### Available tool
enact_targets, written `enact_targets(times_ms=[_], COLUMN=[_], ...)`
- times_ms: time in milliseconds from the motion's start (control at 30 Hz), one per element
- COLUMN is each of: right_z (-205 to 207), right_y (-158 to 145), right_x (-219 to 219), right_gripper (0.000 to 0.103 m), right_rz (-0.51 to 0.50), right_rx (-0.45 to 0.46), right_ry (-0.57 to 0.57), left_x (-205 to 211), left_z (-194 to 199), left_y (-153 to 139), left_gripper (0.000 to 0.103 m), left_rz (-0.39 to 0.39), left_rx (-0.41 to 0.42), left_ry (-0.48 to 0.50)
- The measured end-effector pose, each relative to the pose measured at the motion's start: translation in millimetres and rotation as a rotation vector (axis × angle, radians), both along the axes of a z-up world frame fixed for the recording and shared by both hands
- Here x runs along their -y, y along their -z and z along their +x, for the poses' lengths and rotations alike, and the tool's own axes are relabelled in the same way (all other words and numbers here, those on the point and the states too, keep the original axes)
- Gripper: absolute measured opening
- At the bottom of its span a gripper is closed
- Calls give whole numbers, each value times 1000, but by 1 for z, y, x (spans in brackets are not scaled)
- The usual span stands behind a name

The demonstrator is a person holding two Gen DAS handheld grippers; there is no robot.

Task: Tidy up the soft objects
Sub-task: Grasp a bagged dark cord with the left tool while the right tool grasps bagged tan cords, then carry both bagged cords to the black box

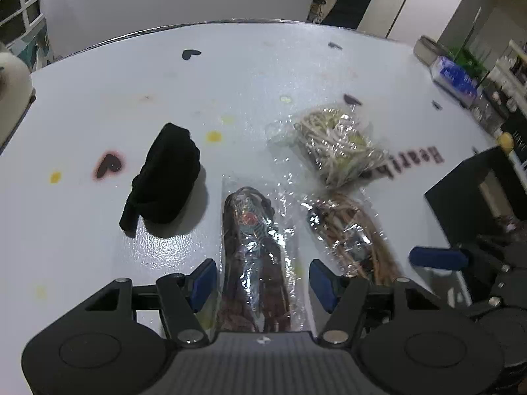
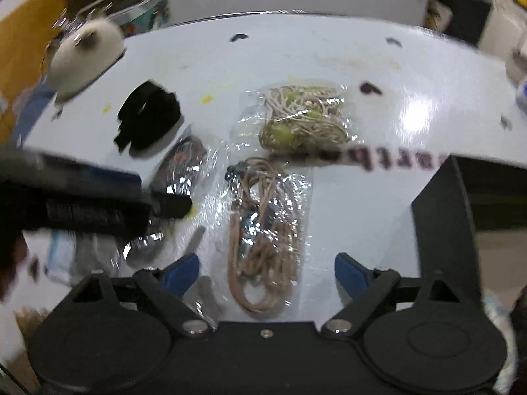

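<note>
Two fingers (image 1: 207, 284) straddle dark bag (image 1: 255, 250) | pads clear

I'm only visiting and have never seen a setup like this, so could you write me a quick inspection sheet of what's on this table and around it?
Surface: white table with printed hearts, yellow spots and lettering.
Job's things: folded black cloth; clear bag of dark cord; clear bag of tan cord; clear bag of pale cord.
Clutter: blue tissue pack at the far corner; white plush toy at the other edge.
Grippers: left gripper open, straddling the dark cord bag; right gripper open, over the tan cord bag.
Cables: nothing seen loose.
Surroundings: white wall, shelves, a black box by the table.
</note>
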State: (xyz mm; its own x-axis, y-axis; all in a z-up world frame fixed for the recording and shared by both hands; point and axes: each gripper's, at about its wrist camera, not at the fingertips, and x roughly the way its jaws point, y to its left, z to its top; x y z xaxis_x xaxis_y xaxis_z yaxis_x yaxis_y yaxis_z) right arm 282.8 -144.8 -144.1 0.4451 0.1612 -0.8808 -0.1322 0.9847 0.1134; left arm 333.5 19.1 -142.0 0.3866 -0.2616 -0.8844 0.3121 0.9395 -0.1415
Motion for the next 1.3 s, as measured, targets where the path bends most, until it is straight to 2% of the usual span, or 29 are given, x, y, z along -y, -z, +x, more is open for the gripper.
enact_targets(times_ms=[167,267,333,367,500,600,967,1167,1300], right_z=[4,1,-2,-3,-9,-14,-39,-53,-56], right_y=[5,4,3,2,-2,-6,-54,-92,-108], right_x=[-10,-11,-13,-13,-12,-7,2,14,33], right_gripper=[84,73,61,59,36,29,28,28,28], right_rz=[-44,-58,-85,-92,-85,-58,-23,11,49], right_rx=[0,10,19,20,18,20,163,260,274], right_ry=[21,16,1,-8,-23,-12,12,2,-33], left_x=[5,3,0,-2,-13,-23,-45,-42,-32], left_z=[0,-4,-10,-13,-26,-35,-66,-82,-89], left_y=[0,-1,-1,-1,-3,-10,-60,-84,-96], left_gripper=[52,46,43,41,35,33,32,32,32], left_rz=[38,23,-7,-26,-107,-164,-275,-308,-329], left_rx=[12,7,-3,-9,-22,-9,129,194,217], left_ry=[21,15,0,-13,-83,-133,-234,-230,-212])
